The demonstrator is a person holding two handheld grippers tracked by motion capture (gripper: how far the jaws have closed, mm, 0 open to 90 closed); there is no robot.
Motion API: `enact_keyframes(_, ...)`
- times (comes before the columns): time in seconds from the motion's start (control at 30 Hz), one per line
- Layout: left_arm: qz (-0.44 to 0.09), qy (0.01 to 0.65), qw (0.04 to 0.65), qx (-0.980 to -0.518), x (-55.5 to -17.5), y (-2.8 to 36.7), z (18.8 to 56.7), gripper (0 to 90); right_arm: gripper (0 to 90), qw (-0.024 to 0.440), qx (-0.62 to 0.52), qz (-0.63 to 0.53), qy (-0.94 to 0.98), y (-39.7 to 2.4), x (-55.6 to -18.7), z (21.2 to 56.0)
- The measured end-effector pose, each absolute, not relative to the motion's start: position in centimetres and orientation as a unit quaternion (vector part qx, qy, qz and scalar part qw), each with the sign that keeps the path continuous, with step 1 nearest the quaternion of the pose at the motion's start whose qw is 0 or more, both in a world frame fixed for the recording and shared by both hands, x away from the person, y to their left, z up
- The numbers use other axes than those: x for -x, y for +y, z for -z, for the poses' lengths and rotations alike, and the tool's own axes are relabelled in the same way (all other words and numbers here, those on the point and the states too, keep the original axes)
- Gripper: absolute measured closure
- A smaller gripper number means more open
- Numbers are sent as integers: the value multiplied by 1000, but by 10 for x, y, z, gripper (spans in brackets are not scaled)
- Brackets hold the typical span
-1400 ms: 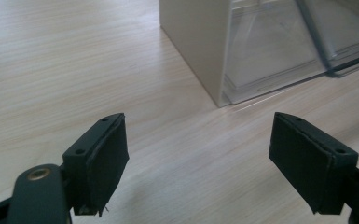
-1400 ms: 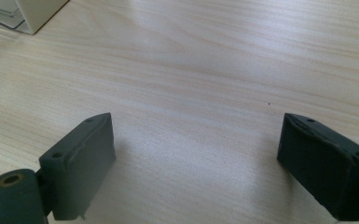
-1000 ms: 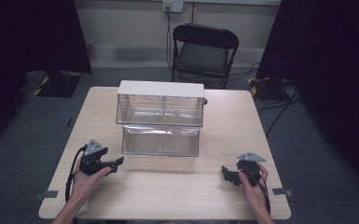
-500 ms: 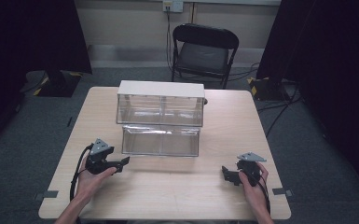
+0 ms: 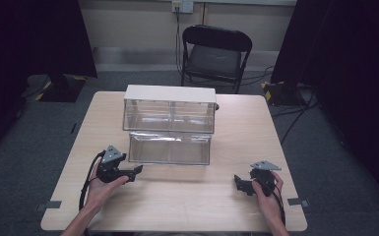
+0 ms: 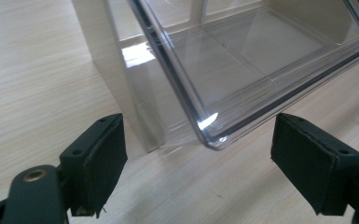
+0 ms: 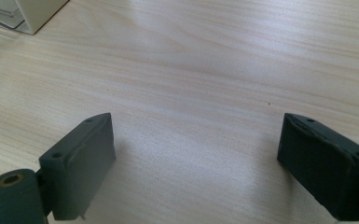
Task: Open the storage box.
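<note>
A clear plastic cabinet [image 5: 170, 108] with a white top stands mid-table. Its lower clear drawer [image 5: 170, 147] is pulled out toward me and looks empty. My left gripper [image 5: 138, 171] is open, low over the table just in front of the drawer's front left corner. In the left gripper view the drawer's corner [image 6: 214, 135] hangs just beyond the wide-apart jaws of the left gripper [image 6: 196, 163], with the cabinet's pale side wall [image 6: 98, 56] behind. My right gripper [image 5: 237, 181] is open near the front right of the table, and in its own view the right gripper [image 7: 196, 163] holds nothing over bare wood.
The wooden table [image 5: 187, 201] has bare room in front of the drawer and between my hands. A black folding chair [image 5: 214, 54] stands behind the table. A corner of the cabinet [image 7: 32, 11] lies well ahead of the right gripper. Dark curtains flank the room.
My left gripper has slid rightward and a little forward, up to the drawer's front left corner. The right gripper has stayed put.
</note>
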State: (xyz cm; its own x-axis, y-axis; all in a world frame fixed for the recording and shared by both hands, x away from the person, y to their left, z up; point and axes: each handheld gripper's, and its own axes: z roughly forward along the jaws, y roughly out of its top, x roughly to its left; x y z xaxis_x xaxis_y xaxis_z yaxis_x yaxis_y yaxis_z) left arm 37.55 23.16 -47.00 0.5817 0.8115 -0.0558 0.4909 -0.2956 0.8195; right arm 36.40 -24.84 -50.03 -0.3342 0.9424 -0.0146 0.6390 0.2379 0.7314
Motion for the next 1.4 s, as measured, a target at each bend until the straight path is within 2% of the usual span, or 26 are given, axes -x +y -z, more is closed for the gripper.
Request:
enact_keyframes(0.5,-189,429,441,-765,-375,239,468,166,102,236,-527,-322,751,-248,-364,500)
enact_keyframes(1.4,-184,415,454,-767,-372,239,465,189,102,235,-525,-322,752,-248,-364,500)
